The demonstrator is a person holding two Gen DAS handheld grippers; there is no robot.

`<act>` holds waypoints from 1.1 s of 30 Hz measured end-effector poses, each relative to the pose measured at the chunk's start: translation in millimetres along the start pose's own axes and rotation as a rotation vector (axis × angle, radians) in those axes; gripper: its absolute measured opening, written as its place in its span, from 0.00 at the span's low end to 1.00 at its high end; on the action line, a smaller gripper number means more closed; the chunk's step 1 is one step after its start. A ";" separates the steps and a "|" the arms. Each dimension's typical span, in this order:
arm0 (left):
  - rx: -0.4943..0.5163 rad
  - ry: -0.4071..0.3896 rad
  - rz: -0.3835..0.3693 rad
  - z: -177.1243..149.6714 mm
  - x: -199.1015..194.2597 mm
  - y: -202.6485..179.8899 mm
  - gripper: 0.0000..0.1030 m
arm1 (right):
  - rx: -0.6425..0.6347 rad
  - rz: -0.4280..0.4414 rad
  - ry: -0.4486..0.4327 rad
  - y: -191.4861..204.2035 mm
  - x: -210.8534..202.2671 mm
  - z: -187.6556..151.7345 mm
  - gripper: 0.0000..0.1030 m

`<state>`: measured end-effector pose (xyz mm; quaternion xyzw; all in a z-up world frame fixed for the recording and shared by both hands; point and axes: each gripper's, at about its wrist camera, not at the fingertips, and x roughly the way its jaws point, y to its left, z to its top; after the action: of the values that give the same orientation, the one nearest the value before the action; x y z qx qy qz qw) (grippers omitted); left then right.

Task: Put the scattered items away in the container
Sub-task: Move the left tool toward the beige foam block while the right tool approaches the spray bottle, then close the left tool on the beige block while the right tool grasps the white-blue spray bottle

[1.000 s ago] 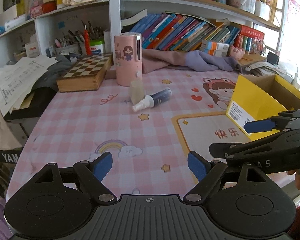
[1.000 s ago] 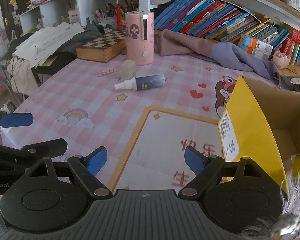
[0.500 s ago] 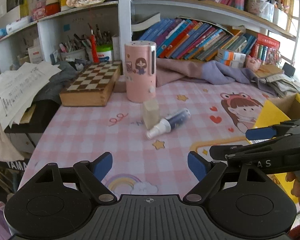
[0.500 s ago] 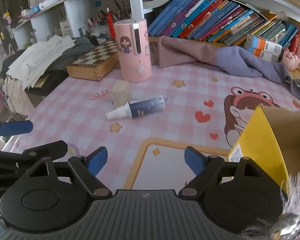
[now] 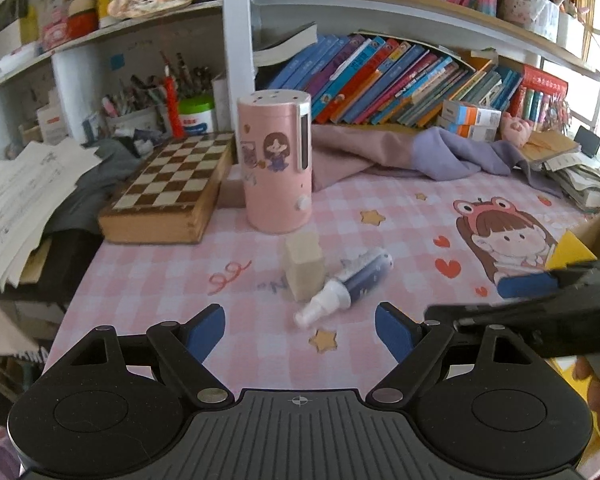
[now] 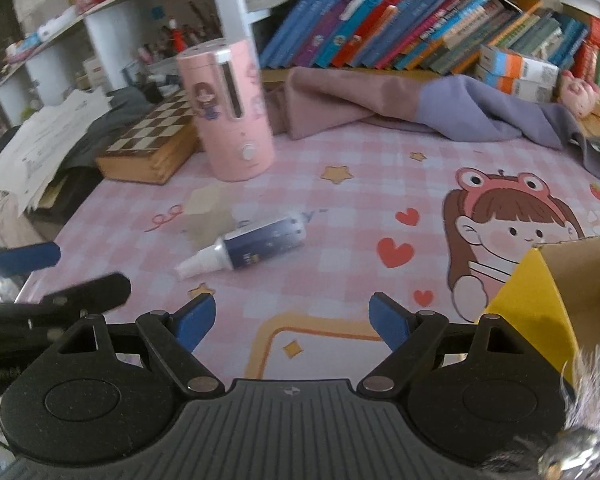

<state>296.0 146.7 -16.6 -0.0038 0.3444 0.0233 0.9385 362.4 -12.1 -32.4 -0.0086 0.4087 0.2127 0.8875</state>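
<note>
**Both grippers wide apart above the near edge, nothing held**

The left gripper (image 5: 300,326) hovers over the near edge of the pink checked tabletop (image 5: 148,280) with its blue pads spread wide and nothing between them. The right gripper (image 6: 292,320) sits just beside it, equally spread and empty. Just beyond the left gripper's tips, toward the middle of the tabletop, a spray bottle (image 5: 346,286) lies on its side, white nozzle pointing at the near edge. A pale translucent cap (image 5: 304,266) stands touching it on the left. The yellow cardboard box (image 6: 560,300) sits at the right edge. Farther back stand a pink cylinder (image 5: 276,164) and a chessboard box (image 5: 172,188).
</note>
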 end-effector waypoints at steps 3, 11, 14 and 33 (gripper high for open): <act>-0.023 -0.005 -0.003 10.7 18.0 2.8 0.81 | 0.020 -0.023 0.002 -7.3 3.9 1.8 0.82; -0.133 0.069 -0.023 24.2 76.0 13.4 0.75 | 0.037 -0.026 0.017 -11.5 15.9 7.3 0.82; -0.144 0.094 -0.035 26.5 92.0 12.1 0.73 | 0.046 -0.019 0.011 -9.9 19.5 10.1 0.81; -0.203 0.103 -0.044 18.1 89.1 36.6 0.21 | 0.252 0.032 0.093 -4.7 57.3 18.3 0.79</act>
<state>373.9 187.4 -60.1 -0.1076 0.3877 0.0373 0.9147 410.4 8.3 -62.8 0.0997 0.4730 0.1731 0.8581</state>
